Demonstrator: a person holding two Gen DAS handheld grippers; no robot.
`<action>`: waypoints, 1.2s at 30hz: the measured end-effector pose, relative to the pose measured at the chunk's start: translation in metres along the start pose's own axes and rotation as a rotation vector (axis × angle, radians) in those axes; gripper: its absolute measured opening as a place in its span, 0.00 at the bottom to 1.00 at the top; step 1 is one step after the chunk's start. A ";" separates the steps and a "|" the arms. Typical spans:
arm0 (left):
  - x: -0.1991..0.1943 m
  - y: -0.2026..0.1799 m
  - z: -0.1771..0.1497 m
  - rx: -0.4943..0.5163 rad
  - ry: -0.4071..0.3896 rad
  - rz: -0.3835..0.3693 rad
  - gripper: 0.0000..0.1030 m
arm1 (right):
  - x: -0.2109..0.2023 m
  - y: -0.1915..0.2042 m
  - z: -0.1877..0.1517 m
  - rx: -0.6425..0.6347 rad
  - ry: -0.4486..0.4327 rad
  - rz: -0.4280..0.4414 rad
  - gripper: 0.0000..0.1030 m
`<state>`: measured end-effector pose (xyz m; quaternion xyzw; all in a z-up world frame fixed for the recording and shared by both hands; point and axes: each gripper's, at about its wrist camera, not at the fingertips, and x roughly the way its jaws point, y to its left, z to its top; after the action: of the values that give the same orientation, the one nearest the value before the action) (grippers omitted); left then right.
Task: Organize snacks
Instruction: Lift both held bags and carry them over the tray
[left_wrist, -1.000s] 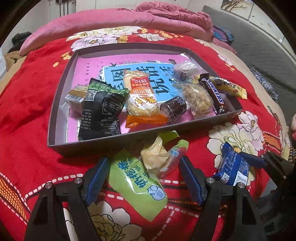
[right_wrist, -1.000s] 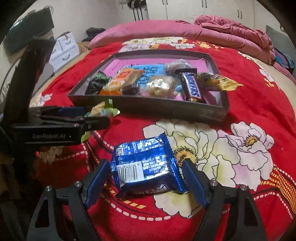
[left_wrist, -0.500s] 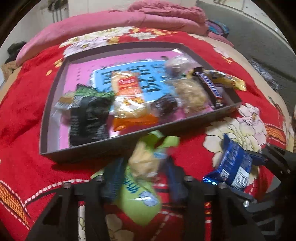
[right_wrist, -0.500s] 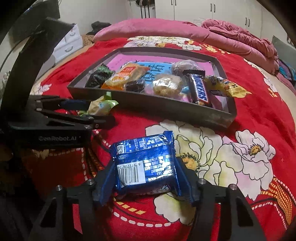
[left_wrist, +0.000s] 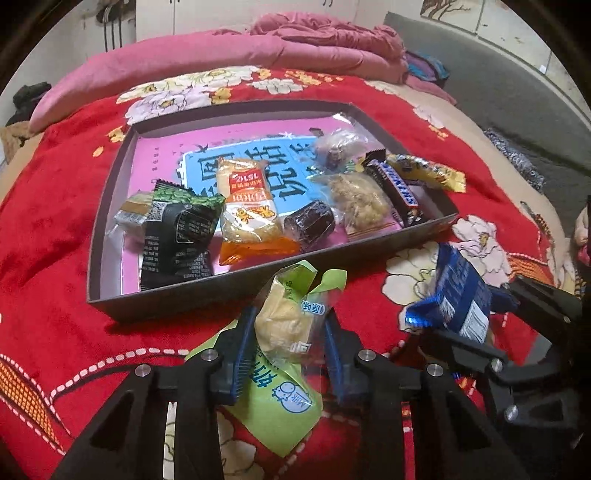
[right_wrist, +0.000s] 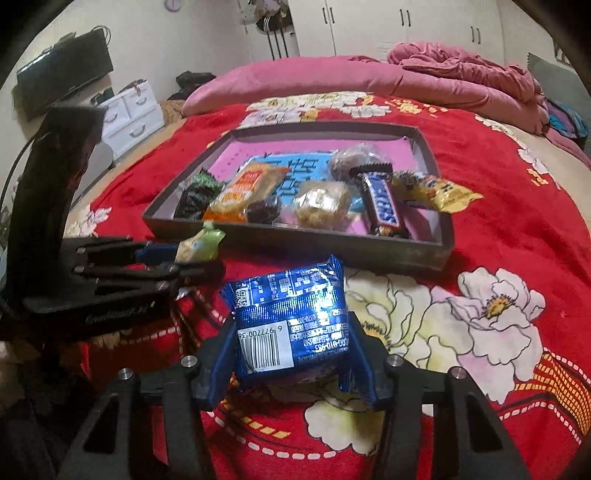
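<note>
Two packets are pinched: my left claw (left_wrist: 290, 334) has just closed on the green snack bag (left_wrist: 284, 321), my right claw (right_wrist: 293, 349) on the blue packet (right_wrist: 291, 325). Slick wrappers may slip before the tray (left_wrist: 229, 295) just ahead.

I worked over a bed (right_wrist: 517, 229) covered by a red blanket (left_wrist: 55, 229) with big pale flowers. A pink quilt (right_wrist: 461, 77) lay bunched at its far side. Beyond stood white wardrobe doors (right_wrist: 369, 26), a white drawer unit (right_wrist: 129, 118) and a dark screen (right_wrist: 62, 77) on the pale wall. Grey floor (left_wrist: 498, 110) ran beside the bed.
</note>
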<state>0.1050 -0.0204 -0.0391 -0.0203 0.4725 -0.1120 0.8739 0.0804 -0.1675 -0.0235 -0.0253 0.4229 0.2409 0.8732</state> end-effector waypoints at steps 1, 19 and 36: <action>-0.004 0.001 -0.001 -0.002 -0.009 -0.002 0.34 | -0.002 -0.001 0.002 0.003 -0.015 0.001 0.53; -0.039 0.025 0.010 -0.117 -0.159 -0.055 0.34 | -0.020 -0.034 0.032 0.164 -0.159 0.016 0.53; -0.032 0.042 0.033 -0.193 -0.234 -0.020 0.35 | -0.013 -0.032 0.054 0.141 -0.229 0.000 0.53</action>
<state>0.1225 0.0249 -0.0006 -0.1219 0.3756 -0.0718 0.9159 0.1271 -0.1872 0.0157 0.0636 0.3363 0.2118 0.9154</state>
